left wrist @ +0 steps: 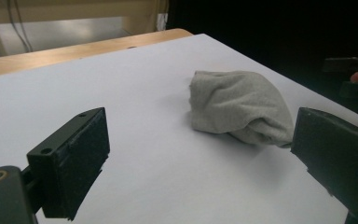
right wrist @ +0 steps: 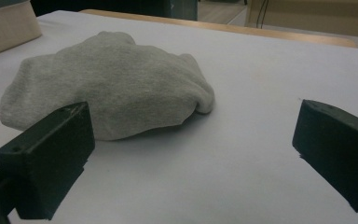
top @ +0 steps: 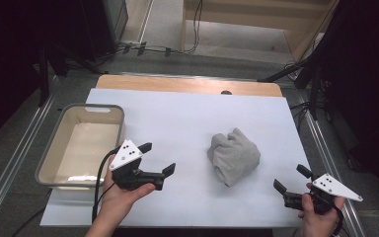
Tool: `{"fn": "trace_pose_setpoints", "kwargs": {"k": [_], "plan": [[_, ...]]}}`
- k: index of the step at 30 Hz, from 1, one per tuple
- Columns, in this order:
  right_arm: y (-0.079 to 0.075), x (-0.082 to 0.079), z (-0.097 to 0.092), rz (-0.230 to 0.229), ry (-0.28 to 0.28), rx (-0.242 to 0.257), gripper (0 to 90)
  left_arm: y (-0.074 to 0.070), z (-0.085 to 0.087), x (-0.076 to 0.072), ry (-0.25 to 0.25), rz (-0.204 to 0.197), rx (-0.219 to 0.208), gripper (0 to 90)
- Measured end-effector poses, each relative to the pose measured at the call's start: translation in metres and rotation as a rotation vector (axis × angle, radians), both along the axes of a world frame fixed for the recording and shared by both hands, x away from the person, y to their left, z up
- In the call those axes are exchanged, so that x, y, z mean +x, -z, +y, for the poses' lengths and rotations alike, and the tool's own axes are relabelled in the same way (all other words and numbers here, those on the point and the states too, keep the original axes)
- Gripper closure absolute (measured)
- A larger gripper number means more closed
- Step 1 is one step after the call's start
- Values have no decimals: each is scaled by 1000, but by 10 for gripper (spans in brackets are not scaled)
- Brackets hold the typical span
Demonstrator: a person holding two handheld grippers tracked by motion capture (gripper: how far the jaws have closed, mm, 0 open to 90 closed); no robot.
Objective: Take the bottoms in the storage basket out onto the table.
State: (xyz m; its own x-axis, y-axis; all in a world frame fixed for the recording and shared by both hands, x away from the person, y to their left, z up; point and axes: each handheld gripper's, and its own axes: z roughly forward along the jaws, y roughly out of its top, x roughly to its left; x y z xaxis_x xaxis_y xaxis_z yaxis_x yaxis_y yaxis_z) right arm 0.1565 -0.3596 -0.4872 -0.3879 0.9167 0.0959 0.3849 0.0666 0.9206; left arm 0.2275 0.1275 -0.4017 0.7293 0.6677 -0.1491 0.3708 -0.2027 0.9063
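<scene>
White sheeting is covering the counter [top: 187, 123], and a crumpled grey cloth [top: 233, 155] is lying on it right of centre, with a beige tub [top: 54, 148] sitting well apart at the cloth's nine o'clock. The left claw [top: 158, 159] is hovering at the cloth's eight o'clock with its jaws spread and holding nothing. The right claw [top: 290, 178] is waiting at the cloth's four o'clock, jaws likewise spread and empty, both pointing toward the cloth.

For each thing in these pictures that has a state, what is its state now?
Cloth: crumpled in a heap, lying on the white sheet, not held.
Bin: upright, nothing in it.
Left gripper: open, holds nothing, apart from the cloth.
Right gripper: open, holds nothing, apart from the cloth.
</scene>
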Motion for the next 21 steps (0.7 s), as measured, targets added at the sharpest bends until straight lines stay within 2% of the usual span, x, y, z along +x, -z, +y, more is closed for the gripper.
{"fn": "trace_pose_setpoints", "kwargs": {"k": [1,2,8,11,13,17,21], "plan": [[0,0,0,1,1,-1,0,0,0,0,0,0,0,42],[0,0,1,2,1,0,0,0,9,-4,-17,-6,-11,47],[1,0,2,0,-3,-7,0,6,35,-15,-76,2,-34,58],[1,0,2,3,-3,-6,0,8,43,-18,-96,3,-45,81],[1,0,2,4,-2,-9,0,12,56,-24,-130,6,-62,102],[1,0,3,9,-2,-9,0,12,72,-32,-160,-6,-57,125],[2,1,3,12,-3,-9,0,15,86,-41,-193,-2,-63,130]]}}
